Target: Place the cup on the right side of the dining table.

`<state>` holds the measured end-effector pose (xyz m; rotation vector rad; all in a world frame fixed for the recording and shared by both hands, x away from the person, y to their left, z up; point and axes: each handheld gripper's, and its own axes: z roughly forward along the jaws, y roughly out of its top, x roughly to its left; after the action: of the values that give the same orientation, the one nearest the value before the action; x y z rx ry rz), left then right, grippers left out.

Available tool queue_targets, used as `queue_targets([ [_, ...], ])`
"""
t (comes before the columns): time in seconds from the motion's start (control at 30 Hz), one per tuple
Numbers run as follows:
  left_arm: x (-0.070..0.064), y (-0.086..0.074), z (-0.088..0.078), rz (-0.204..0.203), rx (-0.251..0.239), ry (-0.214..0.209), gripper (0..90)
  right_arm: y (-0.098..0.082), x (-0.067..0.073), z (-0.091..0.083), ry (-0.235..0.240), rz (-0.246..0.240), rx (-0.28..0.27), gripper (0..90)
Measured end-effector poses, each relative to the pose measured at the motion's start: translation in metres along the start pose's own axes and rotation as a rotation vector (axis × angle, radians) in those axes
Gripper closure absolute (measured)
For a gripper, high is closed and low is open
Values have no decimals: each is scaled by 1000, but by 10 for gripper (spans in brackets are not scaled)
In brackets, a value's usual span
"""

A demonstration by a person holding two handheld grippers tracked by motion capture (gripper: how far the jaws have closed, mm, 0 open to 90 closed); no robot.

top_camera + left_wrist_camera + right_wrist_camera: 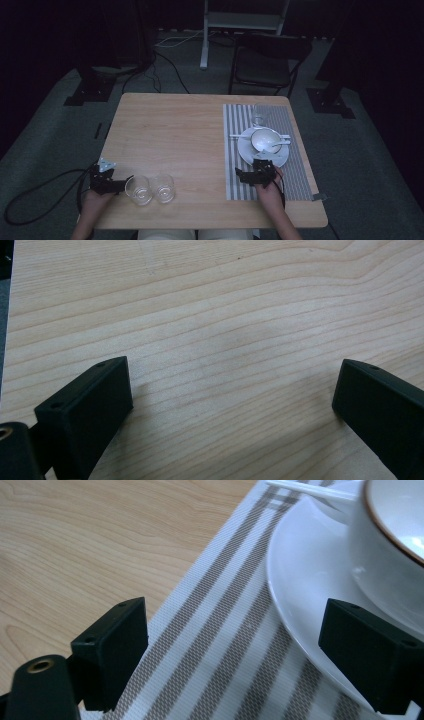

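Two glasses (150, 189) beside left tool (120, 186).

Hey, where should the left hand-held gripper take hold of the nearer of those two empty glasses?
Probably by the rim wall of the left glass, coming from its left, where the left hand-held gripper already sits with jaws open. The second glass stands close on its right, so that side looks blocked.

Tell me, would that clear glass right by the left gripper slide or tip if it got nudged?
The glass looks short and wide, so it would probably slide on the smooth wooden table rather than tip. A second glass stands close beside it; a push from the left gripper might knock them together.
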<state>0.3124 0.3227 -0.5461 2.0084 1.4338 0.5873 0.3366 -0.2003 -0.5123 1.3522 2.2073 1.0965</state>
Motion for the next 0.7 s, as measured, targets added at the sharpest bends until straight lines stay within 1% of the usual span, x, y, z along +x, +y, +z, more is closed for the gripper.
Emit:
queue_targets([
  [0.2, 0, 0, 0, -1, 0, 0, 31, -11, -10, -16, -22, 15, -11, 120],
  [0.4, 0, 0, 0, -1, 0, 0, 31, -24, -25, -30, -59, 59, -13, 120],
  [0.53, 0, 0, 0, -1, 2, 0, 31, -31, -30, -36, -81, 65, -15, 120],
  [0.7, 0, 0, 0, -1, 1, 0, 31, -40, -40, -44, -110, 86, -13, 120],
])
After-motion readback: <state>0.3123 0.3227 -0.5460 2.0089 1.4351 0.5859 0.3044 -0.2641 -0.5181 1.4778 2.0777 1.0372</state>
